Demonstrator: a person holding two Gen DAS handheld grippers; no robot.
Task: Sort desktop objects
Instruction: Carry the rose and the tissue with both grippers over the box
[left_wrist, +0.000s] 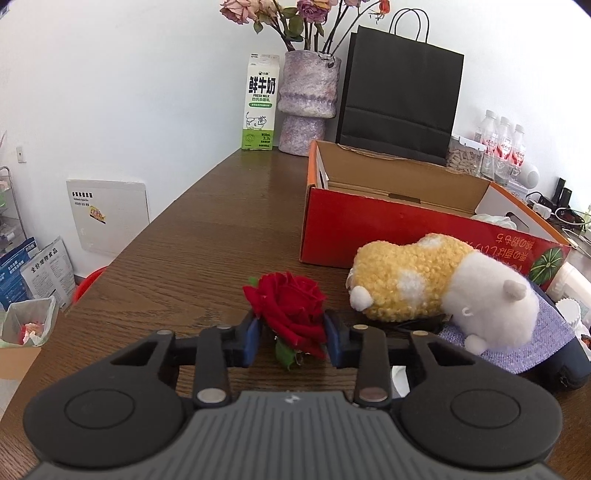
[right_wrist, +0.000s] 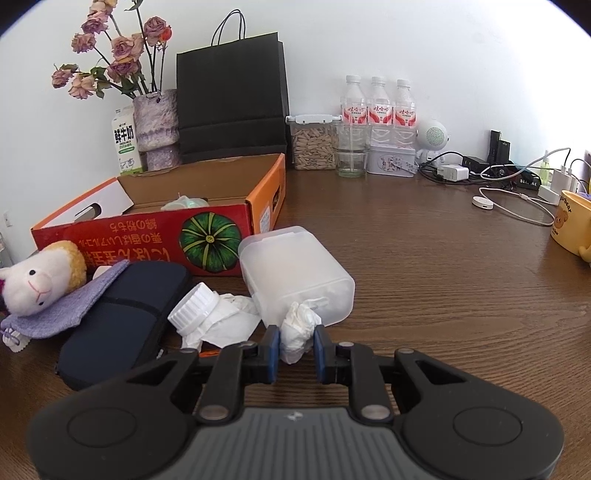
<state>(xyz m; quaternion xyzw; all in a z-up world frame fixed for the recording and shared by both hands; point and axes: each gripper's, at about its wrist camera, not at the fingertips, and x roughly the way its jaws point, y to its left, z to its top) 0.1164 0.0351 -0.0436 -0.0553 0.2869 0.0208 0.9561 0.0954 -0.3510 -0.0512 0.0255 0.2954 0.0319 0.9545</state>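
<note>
Two handheld grippers are working over a dark wooden desk (left_wrist: 207, 229). In the left wrist view, the left gripper (left_wrist: 293, 338) is sitting at the bottom centre, its blue-padded fingers (left_wrist: 252, 338) pinching a red rose (left_wrist: 291, 310) that is lying on the desk; the pads are pressing against both sides of the bloom, and a green leaf is poking out beneath it. At about two o'clock from the rose, a yellow and white plush sheep (left_wrist: 439, 291) is lying on its side, resting partly on a purple cloth (left_wrist: 517, 339). Behind the sheep, at about one o'clock, an open red cardboard box (left_wrist: 369, 229) is standing on the desk. Farther back against the white wall, a milk carton (left_wrist: 260, 103), a vase of dried roses (left_wrist: 308, 99) and a black paper bag (left_wrist: 400, 96) are standing in a row. In the right wrist view, the right gripper (right_wrist: 295, 345) is squeezing a crumpled white tissue (right_wrist: 297, 330) between its fingers (right_wrist: 272, 350), which are drawn close together on it. Just beyond the tissue, at twelve o'clock, a frosted plastic container (right_wrist: 295, 273) is lying tilted on the desk. At ten o'clock, a white bottle cap (right_wrist: 194, 308) is resting on more crumpled paper, beside a dark navy pouch (right_wrist: 122, 317). Three water bottles (right_wrist: 378, 107) are lining the wall at one o'clock.
</note>
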